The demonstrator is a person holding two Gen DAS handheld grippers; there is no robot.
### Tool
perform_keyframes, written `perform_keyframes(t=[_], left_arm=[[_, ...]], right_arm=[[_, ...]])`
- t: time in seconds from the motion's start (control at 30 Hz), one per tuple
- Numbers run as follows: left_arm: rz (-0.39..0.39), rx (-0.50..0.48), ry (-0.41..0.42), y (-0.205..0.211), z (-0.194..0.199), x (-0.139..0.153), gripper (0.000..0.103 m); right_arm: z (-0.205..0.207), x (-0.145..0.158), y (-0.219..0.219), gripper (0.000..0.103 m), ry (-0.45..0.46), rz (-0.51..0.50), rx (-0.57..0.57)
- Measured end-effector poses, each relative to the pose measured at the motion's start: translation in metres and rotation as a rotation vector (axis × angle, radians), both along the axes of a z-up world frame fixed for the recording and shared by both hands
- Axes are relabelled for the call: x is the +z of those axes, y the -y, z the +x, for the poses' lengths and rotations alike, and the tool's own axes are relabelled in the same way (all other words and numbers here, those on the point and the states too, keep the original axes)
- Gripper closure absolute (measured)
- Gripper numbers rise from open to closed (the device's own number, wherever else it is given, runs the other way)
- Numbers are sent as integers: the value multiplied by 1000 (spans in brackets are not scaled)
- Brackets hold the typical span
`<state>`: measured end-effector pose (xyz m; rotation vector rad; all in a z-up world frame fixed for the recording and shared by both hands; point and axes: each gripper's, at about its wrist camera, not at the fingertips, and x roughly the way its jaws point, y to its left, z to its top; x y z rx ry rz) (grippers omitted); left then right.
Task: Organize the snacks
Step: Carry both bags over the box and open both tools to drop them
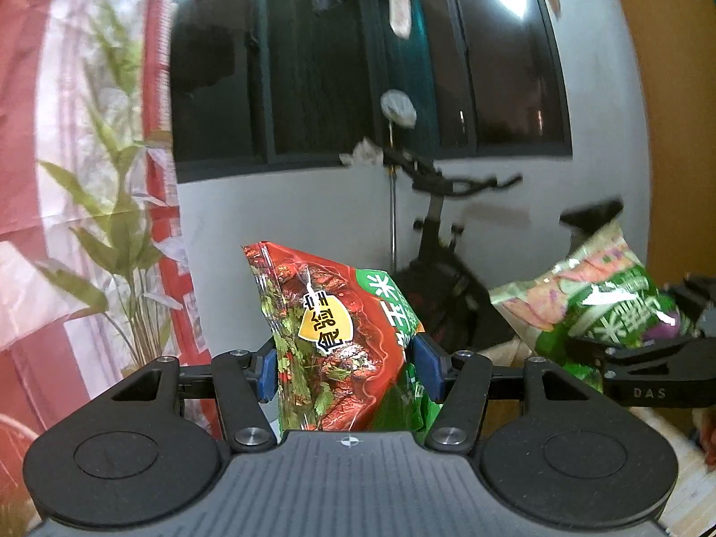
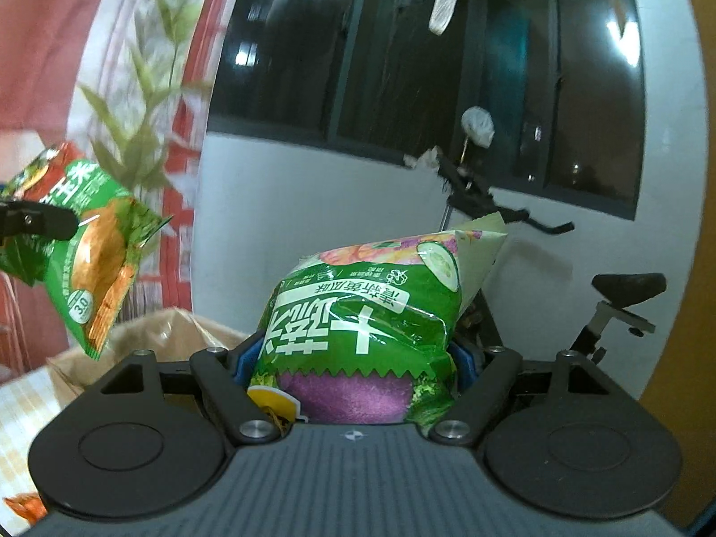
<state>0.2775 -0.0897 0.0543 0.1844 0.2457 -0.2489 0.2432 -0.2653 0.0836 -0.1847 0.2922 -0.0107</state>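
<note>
My left gripper [image 1: 342, 367] is shut on a red and green snack bag [image 1: 331, 335], which stands upright between the blue pads and is held up in the air. My right gripper [image 2: 351, 364] is shut on a green snack bag [image 2: 371, 313] with a cucumber picture and a purple patch, also lifted. In the left wrist view the green bag [image 1: 595, 308] and the right gripper [image 1: 649, 353] show at the right. The red and green bag [image 2: 94, 250] with the left gripper's finger [image 2: 36, 221] shows at the left of the right wrist view.
A brown paper bag [image 2: 147, 335] with an open mouth sits low, below the left-hand snack. An exercise bike [image 2: 514, 223] stands against the white wall under dark windows. A leafy plant [image 1: 116, 232] and a red and white sheet [image 1: 58, 134] are at the left.
</note>
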Motion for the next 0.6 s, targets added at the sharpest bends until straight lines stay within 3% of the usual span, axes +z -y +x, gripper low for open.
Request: perform_keyframes(t=[0.27, 0.4, 0.5, 0.6], left_arm=[[62, 13, -119, 16, 47, -37, 40], [36, 13, -193, 9, 62, -49, 35], [-10, -5, -215, 0, 66, -52, 24], [-46, -12, -218, -7, 65, -50, 21]], right_arm=[[46, -41, -2, 23, -191, -17, 15], [54, -54, 3, 21, -277, 48, 36], [54, -52, 11, 12, -295, 135, 61], [51, -46, 17, 8, -295, 184, 72]])
